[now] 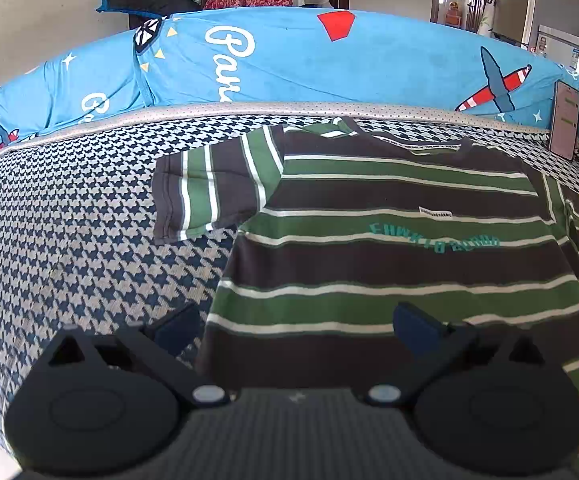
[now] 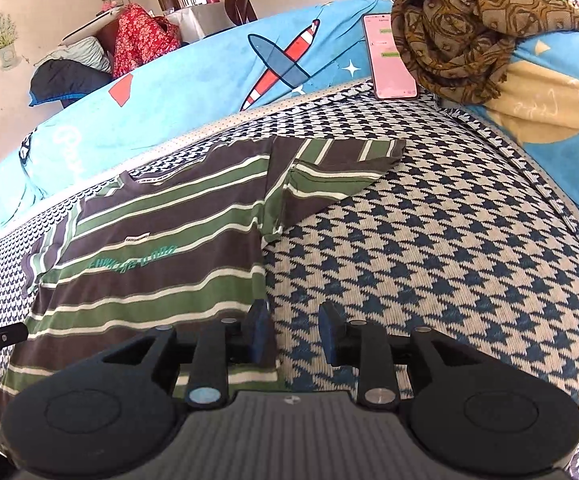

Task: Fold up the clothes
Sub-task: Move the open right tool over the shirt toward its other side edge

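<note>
Striped T-shirt (image 1: 389, 256) is lying flat on the checkered bed (image 1: 69, 220).
The left gripper (image 1: 295, 330) is hovering wide apart over the hem; the right gripper (image 2: 294, 334) is standing narrowly apart, holding nothing, beside the shirt's edge.

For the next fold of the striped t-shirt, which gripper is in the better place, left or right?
Probably the left. The left gripper is open wide across the striped t-shirt at its hem corner. The right gripper is open too, but mostly over the houndstooth cover, beside the shirt's edge.
</note>
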A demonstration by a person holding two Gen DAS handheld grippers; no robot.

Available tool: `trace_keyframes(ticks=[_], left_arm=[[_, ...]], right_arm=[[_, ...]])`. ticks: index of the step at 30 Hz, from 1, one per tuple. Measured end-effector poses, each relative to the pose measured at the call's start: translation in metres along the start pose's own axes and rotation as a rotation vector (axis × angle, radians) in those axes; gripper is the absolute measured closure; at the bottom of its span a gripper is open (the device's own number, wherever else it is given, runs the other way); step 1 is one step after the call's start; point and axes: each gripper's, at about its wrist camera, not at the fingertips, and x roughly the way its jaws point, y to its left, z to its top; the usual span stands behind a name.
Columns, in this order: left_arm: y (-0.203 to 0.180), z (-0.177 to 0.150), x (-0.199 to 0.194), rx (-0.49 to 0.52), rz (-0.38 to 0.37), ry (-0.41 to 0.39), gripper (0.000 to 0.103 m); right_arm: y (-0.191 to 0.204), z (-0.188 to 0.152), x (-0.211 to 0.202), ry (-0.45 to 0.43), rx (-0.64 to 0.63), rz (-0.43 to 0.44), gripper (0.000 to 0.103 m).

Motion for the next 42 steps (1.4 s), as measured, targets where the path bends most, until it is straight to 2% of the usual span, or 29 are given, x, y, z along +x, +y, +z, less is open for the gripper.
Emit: trace_keyframes(ticks=[7,10,18,22,28,32,42], left_arm=[[0.003,0.024,0.029,-0.057,-0.034,0.049,0.000],[0.001,0.032,0.039,-0.078,-0.054,0.067,0.000],[-0.016,0.044,0.055,-0.037,-0.064,0.090,0.000],[-0.024,0.049,0.058,-0.027,-0.097,0.099,0.000],[-0.029,0.059,0.067,-0.040,-0.120,0.113,0.000],[-0.026,0.063,0.071,-0.074,-0.128,0.121,0.000],[-0.016,0.064,0.073,-0.142,-0.128,0.137,0.000]], right_arm=[[-0.005,0.039,0.025,-0.083,-0.046,-0.008,0.065],[-0.007,0.052,0.040,-0.099,-0.036,-0.003,0.065],[-0.003,0.080,0.077,-0.160,-0.029,0.016,0.064],[0.003,0.092,0.099,-0.175,-0.005,0.020,0.064],[0.018,0.107,0.131,-0.179,-0.058,-0.006,0.062],[0.027,0.113,0.148,-0.182,-0.111,-0.015,0.049],[0.038,0.129,0.190,-0.127,-0.089,-0.038,0.049]])
